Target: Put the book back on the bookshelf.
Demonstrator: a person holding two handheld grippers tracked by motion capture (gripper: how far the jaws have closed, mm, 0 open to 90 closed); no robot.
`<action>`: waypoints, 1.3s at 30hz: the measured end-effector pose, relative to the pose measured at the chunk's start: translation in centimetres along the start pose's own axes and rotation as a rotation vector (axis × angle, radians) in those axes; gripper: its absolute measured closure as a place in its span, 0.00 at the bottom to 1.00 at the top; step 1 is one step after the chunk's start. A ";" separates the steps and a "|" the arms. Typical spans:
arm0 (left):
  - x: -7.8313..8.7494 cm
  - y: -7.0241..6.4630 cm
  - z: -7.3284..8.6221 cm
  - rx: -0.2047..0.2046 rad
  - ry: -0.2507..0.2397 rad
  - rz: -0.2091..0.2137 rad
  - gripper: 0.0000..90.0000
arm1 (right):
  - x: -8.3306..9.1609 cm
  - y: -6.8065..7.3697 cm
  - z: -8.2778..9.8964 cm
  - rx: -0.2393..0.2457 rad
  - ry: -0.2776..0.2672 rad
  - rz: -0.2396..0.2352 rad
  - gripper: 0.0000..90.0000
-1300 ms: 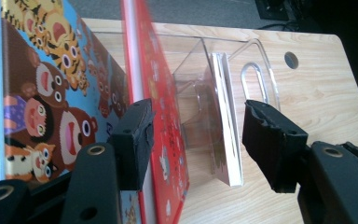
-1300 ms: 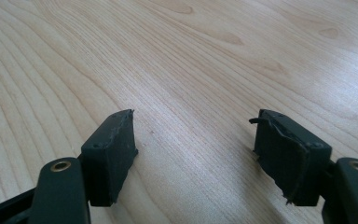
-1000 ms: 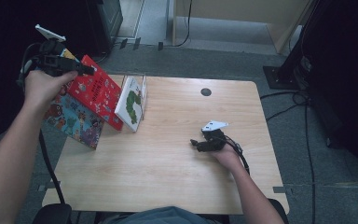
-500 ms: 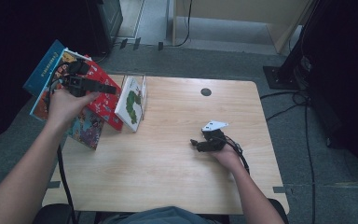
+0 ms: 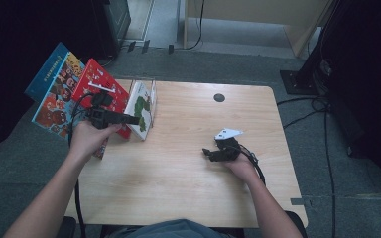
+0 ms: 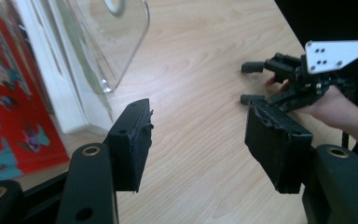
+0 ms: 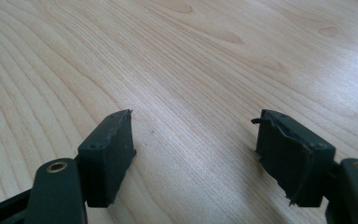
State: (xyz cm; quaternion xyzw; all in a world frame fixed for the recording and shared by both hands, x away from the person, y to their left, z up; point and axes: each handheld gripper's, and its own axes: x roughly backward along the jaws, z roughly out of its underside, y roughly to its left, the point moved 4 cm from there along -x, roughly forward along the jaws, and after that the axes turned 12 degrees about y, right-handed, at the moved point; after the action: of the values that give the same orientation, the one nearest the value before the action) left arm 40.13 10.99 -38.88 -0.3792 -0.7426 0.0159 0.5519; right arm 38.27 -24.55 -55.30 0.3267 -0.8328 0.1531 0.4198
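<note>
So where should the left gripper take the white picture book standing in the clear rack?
Probably the white picture book's top edge, coming from above: it stands upright in the clear rack, with the red book against its far side. The left gripper hangs open beside it.

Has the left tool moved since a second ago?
Yes. In the high view the left tool has come down and right, from beyond the table's left corner to just beside the white book in the rack. Jaws open, nothing between them.

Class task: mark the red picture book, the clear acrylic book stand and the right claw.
red picture book (image 5: 96, 79), high view, upper cover.
clear acrylic book stand (image 6: 109, 42), left gripper view, transparent side panel.
right claw (image 5: 208, 153), high view, between its fingertips.
</note>
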 end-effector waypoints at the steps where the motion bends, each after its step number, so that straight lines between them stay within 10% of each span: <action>1: -0.4 -0.1 0.2 -0.009 0.003 -0.001 0.46 | 0.0 0.0 0.0 0.000 0.000 0.000 0.30; 17: -7.1 -1.4 2.5 -0.095 0.078 -0.023 0.45 | 0.0 0.0 0.0 0.002 0.002 -0.001 0.29; 39: -14.6 -0.5 4.6 -0.108 0.117 0.007 0.46 | 0.0 0.0 0.0 0.006 0.003 -0.001 0.28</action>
State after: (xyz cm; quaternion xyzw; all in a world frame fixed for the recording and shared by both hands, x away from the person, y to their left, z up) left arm 37.53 4.04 -52.25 -0.4115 -0.7074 -0.0446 0.5729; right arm 38.26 -24.53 -55.32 0.3281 -0.8316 0.1558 0.4201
